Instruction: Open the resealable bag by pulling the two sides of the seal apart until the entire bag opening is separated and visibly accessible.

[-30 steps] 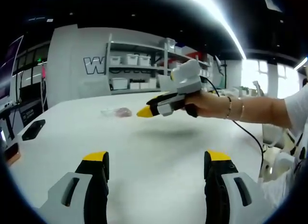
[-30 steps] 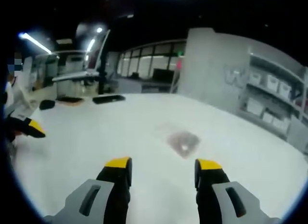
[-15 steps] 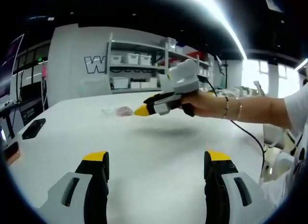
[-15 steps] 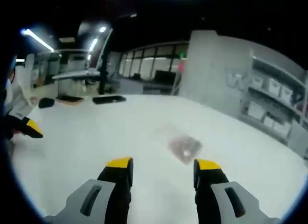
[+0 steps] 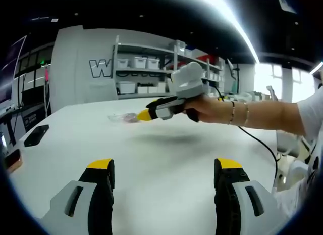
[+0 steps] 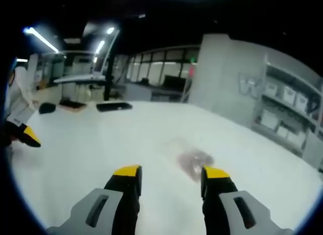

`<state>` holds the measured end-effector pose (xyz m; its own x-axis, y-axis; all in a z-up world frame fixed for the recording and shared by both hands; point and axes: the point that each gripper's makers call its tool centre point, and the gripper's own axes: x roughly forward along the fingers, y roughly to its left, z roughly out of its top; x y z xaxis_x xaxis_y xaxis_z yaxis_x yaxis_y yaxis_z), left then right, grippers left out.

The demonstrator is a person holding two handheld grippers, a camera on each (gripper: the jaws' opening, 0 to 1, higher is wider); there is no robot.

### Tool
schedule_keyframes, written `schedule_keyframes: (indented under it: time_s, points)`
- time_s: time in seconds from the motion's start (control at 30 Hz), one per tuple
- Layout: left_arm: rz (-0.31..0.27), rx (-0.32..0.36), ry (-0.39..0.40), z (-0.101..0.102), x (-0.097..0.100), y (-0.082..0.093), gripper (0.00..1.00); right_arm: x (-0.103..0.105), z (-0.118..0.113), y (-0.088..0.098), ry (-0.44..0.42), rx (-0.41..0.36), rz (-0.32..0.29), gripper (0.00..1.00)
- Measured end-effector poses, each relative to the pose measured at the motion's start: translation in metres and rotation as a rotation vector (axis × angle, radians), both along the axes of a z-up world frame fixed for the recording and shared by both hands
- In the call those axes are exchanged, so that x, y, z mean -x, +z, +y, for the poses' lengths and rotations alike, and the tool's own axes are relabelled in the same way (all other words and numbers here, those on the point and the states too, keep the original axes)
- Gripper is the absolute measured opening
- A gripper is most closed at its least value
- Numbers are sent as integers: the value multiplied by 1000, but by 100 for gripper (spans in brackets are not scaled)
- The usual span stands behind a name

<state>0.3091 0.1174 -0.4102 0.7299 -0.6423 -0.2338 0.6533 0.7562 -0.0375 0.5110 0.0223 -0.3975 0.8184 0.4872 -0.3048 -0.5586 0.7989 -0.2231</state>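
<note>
White tabletop [image 5: 166,159] carries a small clear resealable bag with dark contents [image 6: 194,158], seen just ahead of the right gripper [image 6: 168,172], whose yellow-tipped jaws are spread and empty. Left gripper [image 5: 164,167] jaws are parted wide, nothing held.
</note>
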Motion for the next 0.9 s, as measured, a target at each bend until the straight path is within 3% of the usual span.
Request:
schedule_keyframes:
  time_s: [0.33, 0.67, 0.9]
  points:
    - [-5, 8, -2, 0, 1, 2, 80, -8, 9, -2, 1, 13, 5, 45]
    - [-3, 14, -3, -1, 1, 3, 81, -3, 15, -5, -3, 34, 5, 43]
    - [-7, 19, -1, 1, 1, 5, 81, -17, 19, -8, 0, 45, 9, 42]
